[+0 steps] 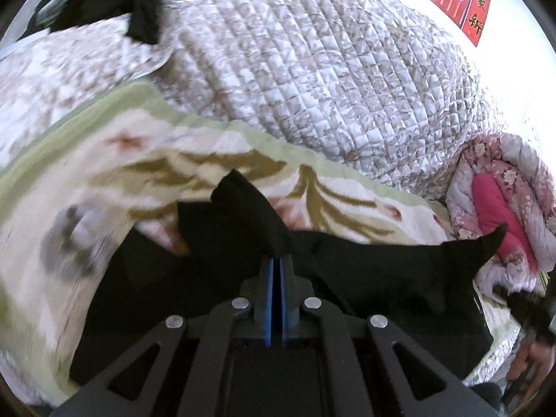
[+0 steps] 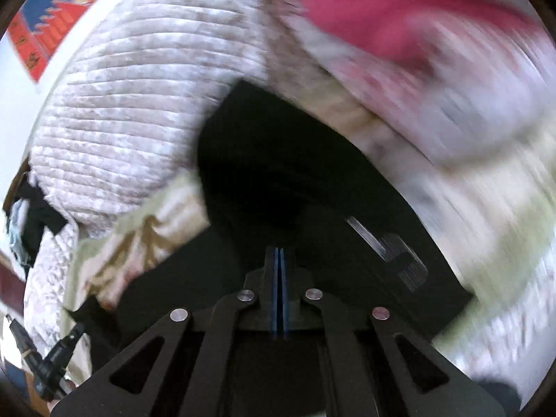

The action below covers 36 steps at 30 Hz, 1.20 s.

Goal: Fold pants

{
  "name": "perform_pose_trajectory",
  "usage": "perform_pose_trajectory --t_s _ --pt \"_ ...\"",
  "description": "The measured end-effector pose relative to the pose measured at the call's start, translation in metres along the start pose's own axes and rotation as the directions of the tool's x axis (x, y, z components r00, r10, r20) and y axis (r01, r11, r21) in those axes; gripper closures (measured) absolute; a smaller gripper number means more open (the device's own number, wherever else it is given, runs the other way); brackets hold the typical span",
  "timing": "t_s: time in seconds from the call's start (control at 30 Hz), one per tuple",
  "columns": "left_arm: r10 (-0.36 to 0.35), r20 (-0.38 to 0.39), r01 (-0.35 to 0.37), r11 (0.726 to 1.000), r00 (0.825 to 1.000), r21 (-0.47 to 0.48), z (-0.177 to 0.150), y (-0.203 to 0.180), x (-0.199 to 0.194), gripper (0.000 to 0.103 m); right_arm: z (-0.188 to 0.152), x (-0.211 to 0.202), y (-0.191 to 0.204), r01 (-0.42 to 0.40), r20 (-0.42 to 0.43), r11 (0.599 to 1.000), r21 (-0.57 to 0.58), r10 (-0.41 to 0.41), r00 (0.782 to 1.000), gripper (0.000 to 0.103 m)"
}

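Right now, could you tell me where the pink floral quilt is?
In the left wrist view the pink floral quilt is bunched at the right edge, beside the grey quilted duvet and just beyond the lifted corner of the black pants.

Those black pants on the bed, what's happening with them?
A person is folding the black pants using two handheld grippers. The left gripper and the right gripper are each shut on the dark fabric, lifting it over the floral blanket. A quilted comforter is bunched behind.
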State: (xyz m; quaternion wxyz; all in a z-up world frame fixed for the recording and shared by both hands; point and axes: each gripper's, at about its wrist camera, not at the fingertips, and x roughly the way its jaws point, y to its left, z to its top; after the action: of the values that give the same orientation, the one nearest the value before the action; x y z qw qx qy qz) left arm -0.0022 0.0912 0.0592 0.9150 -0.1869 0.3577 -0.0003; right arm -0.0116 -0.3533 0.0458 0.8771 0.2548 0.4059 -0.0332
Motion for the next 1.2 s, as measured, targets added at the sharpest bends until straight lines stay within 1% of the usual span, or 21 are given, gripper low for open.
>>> perform_pose_trajectory --t_s 0.07,0.13,0.2,0.23,0.3,0.33,0.37,0.43,0.5,0.53,0.63,0.73,0.8,0.87,0.93,0.97,1.0,1.03,1.07,1.13,1.2 --pt "-0.001 -0.021 0.001 1.000 1.000 -0.004 -0.014 0.007 -0.005 0.099 -0.011 0.008 -0.023 0.019 -0.048 0.999 0.051 -0.017 0.999 0.103" --pt "0.028 -0.054 -0.029 0.999 0.998 -0.014 -0.028 0.017 -0.004 0.099 -0.015 0.012 -0.036 -0.031 -0.081 0.994 0.107 0.040 0.996 0.103" --pt "0.026 -0.090 -0.029 0.999 0.996 -0.040 -0.037 0.028 -0.002 0.098 -0.013 0.010 -0.035 -0.054 -0.077 0.993 0.106 0.063 0.995 0.103" --pt "0.014 -0.100 -0.019 0.998 0.995 -0.054 -0.040 0.032 -0.004 0.098 -0.010 0.010 -0.029 -0.065 -0.069 0.994 0.087 0.072 0.995 0.100" --pt "0.024 -0.100 -0.030 0.998 0.995 -0.063 -0.045 0.037 -0.009 0.098 -0.003 0.009 -0.014 -0.088 -0.050 0.995 0.044 0.090 0.995 0.082" --pt "0.031 -0.096 -0.037 0.997 0.995 -0.061 -0.047 0.037 -0.012 0.098 0.003 0.010 -0.002 -0.097 -0.042 0.995 0.013 0.098 0.994 0.064" --pt "0.025 -0.101 -0.032 0.997 0.995 -0.064 -0.048 0.037 -0.013 0.097 0.006 0.011 0.006 -0.105 -0.035 0.994 -0.011 0.105 0.994 0.050" --pt "-0.002 -0.117 -0.009 0.996 0.993 -0.090 -0.049 0.036 -0.014 0.089 0.012 0.012 0.021 -0.125 -0.021 0.990 -0.059 0.124 0.992 0.046" --pt "-0.034 -0.122 0.019 0.992 0.992 -0.123 -0.050 0.036 -0.015 0.055 0.021 0.020 0.044 -0.128 -0.021 0.984 -0.121 0.126 0.992 0.045" --pt "-0.048 -0.117 0.032 0.990 0.992 -0.138 -0.050 0.035 -0.017 0.050 0.023 0.023 0.054 -0.129 -0.025 0.980 -0.150 0.127 0.992 0.045" --pt "-0.081 -0.110 0.064 0.986 0.991 -0.151 -0.049 0.032 -0.016 0.046 0.027 0.033 0.077 -0.116 -0.030 0.968 -0.223 0.112 0.993 0.044" --pt "-0.050 -0.132 0.029 0.987 0.990 -0.161 -0.051 0.036 -0.007 0.044 0.035 0.048 0.098 -0.073 -0.023 0.959 -0.274 0.069 0.997 0.041" --pt "-0.026 -0.160 -0.005 0.981 0.987 -0.193 -0.054 0.044 -0.001 0.044 0.041 0.057 0.107 -0.067 -0.029 0.957 -0.281 0.062 0.998 0.041" --pt "-0.028 -0.186 -0.019 0.969 0.982 -0.248 -0.059 0.053 0.003 0.044 0.047 0.059 0.113 -0.049 -0.009 0.956 -0.288 0.049 0.999 0.041" --pt "-0.038 -0.176 -0.015 0.956 0.984 -0.294 -0.064 0.062 -0.002 0.044 0.055 0.058 0.111 -0.035 0.025 0.959 -0.281 0.044 0.999 0.041" --pt "-0.043 -0.168 -0.010 0.952 0.985 -0.305 -0.064 0.064 -0.003 0.044 0.058 0.057 0.109 -0.030 0.042 0.964 -0.265 0.042 0.998 0.045" --pt "-0.054 -0.162 -0.001 0.947 0.985 -0.322 -0.065 0.068 -0.002 0.044 0.062 0.056 0.106 -0.017 0.055 0.969 -0.247 0.032 0.998 0.054" --pt "-0.064 -0.157 0.008 0.943 0.985 -0.334 -0.064 0.070 0.000 0.044 0.066 0.056 0.099 -0.001 0.065 0.975 -0.223 0.016 0.998 0.082" --pt "-0.070 -0.153 0.014 0.939 0.986 -0.343 -0.063 0.072 0.002 0.044 0.070 0.055 0.093 -0.001 0.067 0.980 -0.199 0.015 0.998 0.098" --pt "-0.077 -0.138 0.022 0.932 0.987 -0.362 -0.059 0.075 0.008 0.045 0.075 0.051 0.081 0.002 0.076 0.986 -0.168 0.011 0.997 0.099" --pt "-0.066 -0.120 0.016 0.926 0.991 -0.376 -0.055 0.077 0.013 0.048 0.080 0.047 0.069 0.001 0.077 0.991 -0.136 0.010 0.997 0.100"
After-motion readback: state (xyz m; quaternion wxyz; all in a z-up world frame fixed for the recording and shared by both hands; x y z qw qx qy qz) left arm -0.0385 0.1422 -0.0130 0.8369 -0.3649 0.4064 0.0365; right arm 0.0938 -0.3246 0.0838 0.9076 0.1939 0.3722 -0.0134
